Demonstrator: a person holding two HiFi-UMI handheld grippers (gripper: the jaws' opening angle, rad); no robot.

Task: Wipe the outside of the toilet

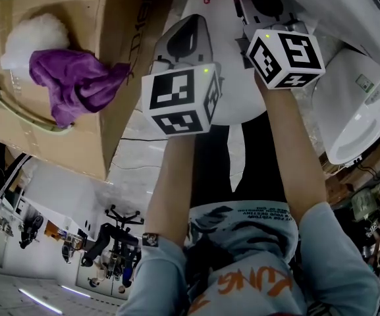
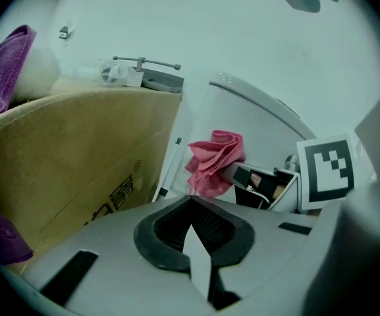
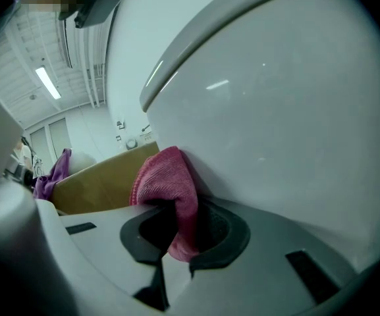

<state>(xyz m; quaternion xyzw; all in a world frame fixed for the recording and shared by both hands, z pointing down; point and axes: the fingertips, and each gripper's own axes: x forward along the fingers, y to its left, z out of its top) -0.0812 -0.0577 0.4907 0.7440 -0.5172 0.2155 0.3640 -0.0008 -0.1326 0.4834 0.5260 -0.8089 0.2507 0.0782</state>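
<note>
Toilet, pink cloth clamped in right hand-held gripper, carton print illegible

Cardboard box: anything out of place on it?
Yes: a purple cloth is slung over the cardboard box edge beside a white fluffy thing. It is crumpled and half hanging down the side.

Two tongs show: the left tongs and the right tongs. Each carries one marker cube, so two in all: the left cube and the right cube. There are two cloths, one pink cloth and one purple cloth. One cardboard box, one white fluffy ball, one toilet and one black office chair make up the rest.
</note>
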